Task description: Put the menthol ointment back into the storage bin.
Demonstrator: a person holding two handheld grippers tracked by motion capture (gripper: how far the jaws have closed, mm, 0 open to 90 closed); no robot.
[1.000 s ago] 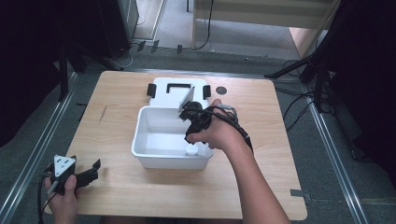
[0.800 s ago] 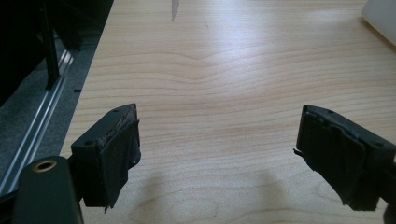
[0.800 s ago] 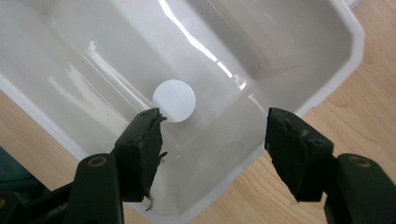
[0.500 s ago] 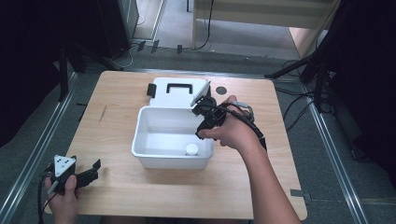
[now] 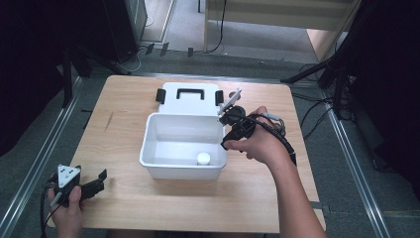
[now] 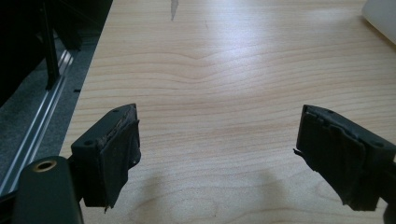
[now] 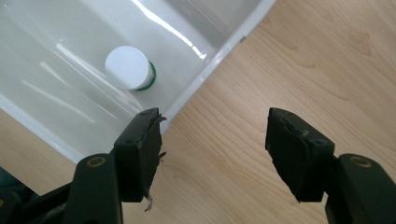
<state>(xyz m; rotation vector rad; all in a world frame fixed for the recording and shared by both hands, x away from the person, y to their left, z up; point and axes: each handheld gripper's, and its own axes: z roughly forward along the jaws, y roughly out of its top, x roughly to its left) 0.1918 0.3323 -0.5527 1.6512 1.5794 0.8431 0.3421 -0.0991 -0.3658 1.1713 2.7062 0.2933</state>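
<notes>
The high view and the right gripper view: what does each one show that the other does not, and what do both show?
High view alone: the white lid with its black handle lying behind the white bin, the left gripper held open near the table's front left corner, and the person's forearm.

Right gripper view alone: the right gripper's two black jaws close up, wide apart over the wood with nothing between them, and a green band under the small jar's white cap.

Both: the bin, the jar inside it, and the wooden table.
</notes>
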